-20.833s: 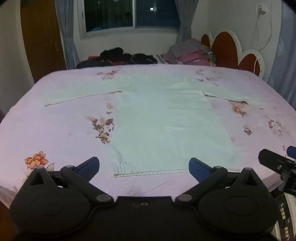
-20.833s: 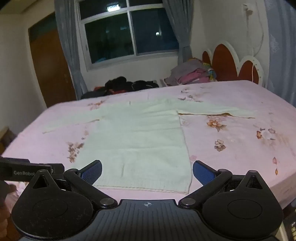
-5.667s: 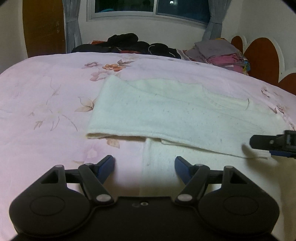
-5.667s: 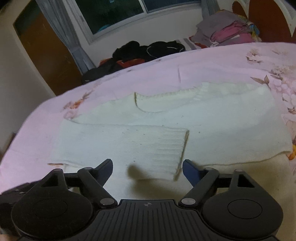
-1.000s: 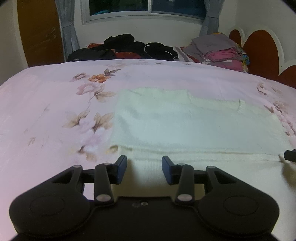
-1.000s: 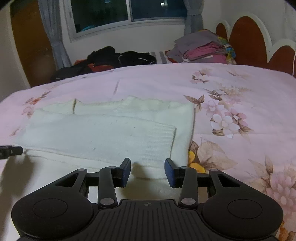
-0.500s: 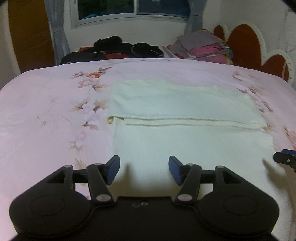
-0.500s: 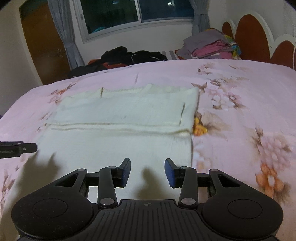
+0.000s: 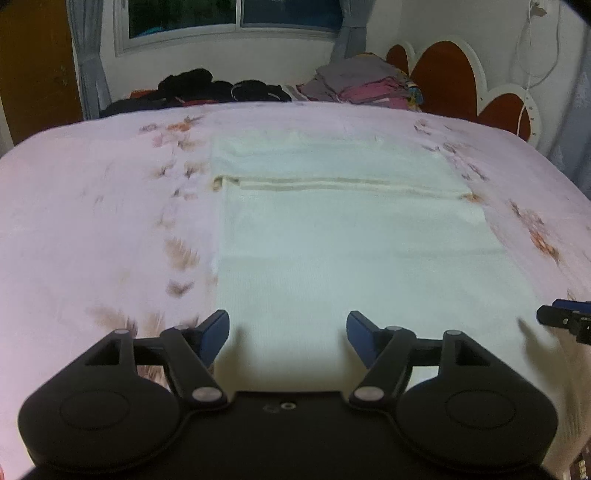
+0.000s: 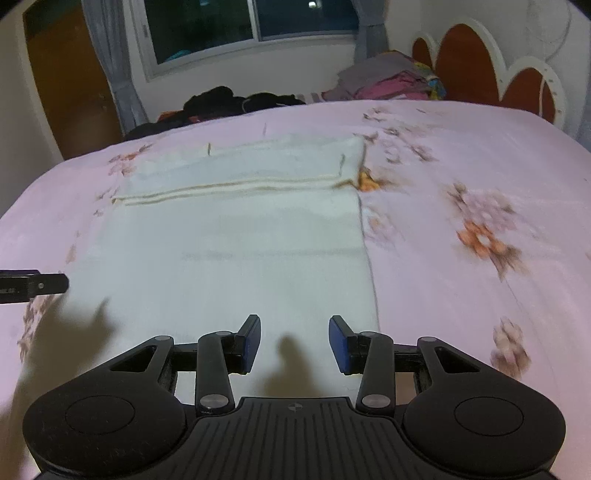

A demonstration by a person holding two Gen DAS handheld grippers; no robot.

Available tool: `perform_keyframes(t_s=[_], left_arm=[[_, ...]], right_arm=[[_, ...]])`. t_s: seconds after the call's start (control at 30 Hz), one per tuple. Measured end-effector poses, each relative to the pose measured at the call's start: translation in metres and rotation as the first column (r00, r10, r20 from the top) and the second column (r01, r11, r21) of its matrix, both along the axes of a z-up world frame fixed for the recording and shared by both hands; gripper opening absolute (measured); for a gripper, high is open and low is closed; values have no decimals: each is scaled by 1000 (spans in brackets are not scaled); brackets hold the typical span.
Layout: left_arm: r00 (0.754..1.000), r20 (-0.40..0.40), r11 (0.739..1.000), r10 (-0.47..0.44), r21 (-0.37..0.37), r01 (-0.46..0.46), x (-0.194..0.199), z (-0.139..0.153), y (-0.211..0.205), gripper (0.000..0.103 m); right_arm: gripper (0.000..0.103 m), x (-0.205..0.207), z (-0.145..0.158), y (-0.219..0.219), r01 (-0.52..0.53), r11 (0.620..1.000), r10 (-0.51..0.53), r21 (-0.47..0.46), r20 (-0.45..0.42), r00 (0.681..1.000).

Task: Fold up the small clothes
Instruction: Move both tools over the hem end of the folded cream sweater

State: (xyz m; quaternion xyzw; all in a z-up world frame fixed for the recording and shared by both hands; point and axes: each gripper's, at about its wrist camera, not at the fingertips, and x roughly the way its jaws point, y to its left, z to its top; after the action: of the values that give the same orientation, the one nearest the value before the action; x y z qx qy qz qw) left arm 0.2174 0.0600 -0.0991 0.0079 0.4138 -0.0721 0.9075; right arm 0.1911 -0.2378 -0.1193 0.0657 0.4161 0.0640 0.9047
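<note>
Sweater (image 9: 332,229) flat on the bed (image 9: 92,221), centre of both views. Pale cream knit, fine ribbed texture, roughly rectangular now: sleeves folded across the top third, their lower edges forming two parallel lines across the chest. In the right wrist view a ribbed cuff end shows at the sweater's 2 o'clock corner. Body below the fold lies smooth, one faint crease across the middle.

Left gripper (image 9: 288,334) over the sweater's 7 o'clock corner, jaws opening, nothing between them, blue pads above the cloth. Right gripper (image 10: 294,343) over the 5 o'clock corner, jaws partly apart, released, nothing gripped; its shadow falls on the knit. Each gripper's tip shows at the edge of the other's view.

Bedsheet is pink with scattered orange-brown flower print (image 10: 480,240), blurred by motion. Nothing lies on the sweater.

Beyond the bed, 12 o'clock: pile of dark clothes (image 9: 207,90). At 1 o'clock: stack of folded grey and pink clothes (image 9: 362,83). At 2 o'clock: scalloped red-brown headboard (image 9: 447,77) with white trim, a white cable (image 9: 532,55) hanging on the wall above it. Window (image 10: 251,26) with grey curtains behind, dark outside. Wooden door (image 10: 70,81) at 10 o'clock.
</note>
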Motion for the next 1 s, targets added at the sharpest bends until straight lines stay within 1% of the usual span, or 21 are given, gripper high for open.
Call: perform_keyframes(t_s=[0.17,0.4,0.47,0.5,0.53,0.67,0.77,0.9,0.93,0.97,1.0], left_arm=[[999,-46,1000,19,-20,-20,-29,-9,13,69],[994,-94,998,51,-40,-55,-67,-19,34,69],[991,-113,996,67,-54,-74,-75,-22,41,69],[990,-119,995,77,-56,-84,-79,-24,43,69],[989,-124,994,86,-60,-94,-83,-25,46,69],[986,-132,990,106,-75,-117,-96,-28,52,69],[985,-139,989,103,-89,-116,-104,-31,54,67],[984,-156,987,88,-122,-108,-108,-35,53,66],[984,-162,986,80,-134,-102,-108,-35,52,63],[984,-168,985,68,-149,-93,-108,-35,50,61],[984,-171,983,56,-161,-84,-108,-35,48,54]], right_arm=[[41,-31,-3,-8,33,999,-33,-2,-27,999],[42,-65,-10,-15,50,999,-51,-7,-68,996],[47,-73,-13,-16,58,998,-59,-14,-80,995],[56,-76,-13,-17,63,998,-64,-13,-80,995],[61,-81,-13,-17,67,998,-68,-17,-76,995],[61,-88,-15,-18,68,998,-70,-16,-86,994],[60,-92,-21,-18,65,998,-66,-19,-109,992],[60,-96,-26,-16,61,998,-60,1,-130,990],[60,-97,-27,-15,57,998,-56,7,-134,989],[58,-97,-27,-15,56,998,-53,12,-137,989],[50,-97,-27,-15,52,998,-49,20,-140,989]])
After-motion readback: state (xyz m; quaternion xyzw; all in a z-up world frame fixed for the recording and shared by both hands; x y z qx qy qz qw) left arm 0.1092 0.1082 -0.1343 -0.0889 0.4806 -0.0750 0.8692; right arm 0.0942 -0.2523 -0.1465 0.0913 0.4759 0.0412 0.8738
